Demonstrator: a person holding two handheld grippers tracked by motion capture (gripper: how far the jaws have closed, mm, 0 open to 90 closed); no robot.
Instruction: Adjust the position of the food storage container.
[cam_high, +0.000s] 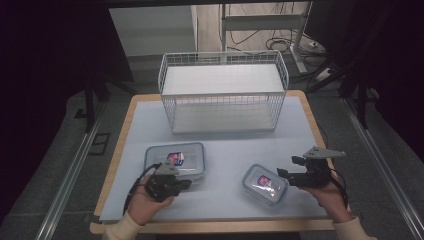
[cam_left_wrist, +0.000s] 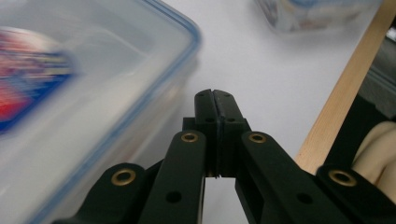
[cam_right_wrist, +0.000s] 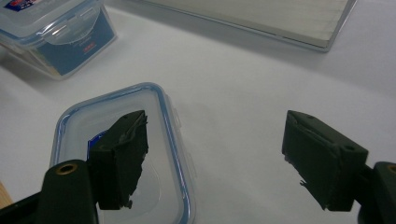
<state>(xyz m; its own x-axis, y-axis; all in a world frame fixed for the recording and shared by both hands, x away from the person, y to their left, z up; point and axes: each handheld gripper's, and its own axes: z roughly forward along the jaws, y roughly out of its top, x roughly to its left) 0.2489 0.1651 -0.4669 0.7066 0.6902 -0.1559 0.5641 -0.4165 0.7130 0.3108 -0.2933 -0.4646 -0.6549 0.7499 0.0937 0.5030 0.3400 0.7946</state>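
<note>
White wire basket (cam_high: 223, 92) at the table's (cam_high: 125, 135) far edge, probably cables (cam_high: 260, 37) on the floor beyond

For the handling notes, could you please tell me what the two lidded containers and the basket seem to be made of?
Large container and small container: seemingly clear glossy plastic, see-through walls, blue-rimmed lids. Basket: probably white-coated metal wire, a thin open grid.
</note>
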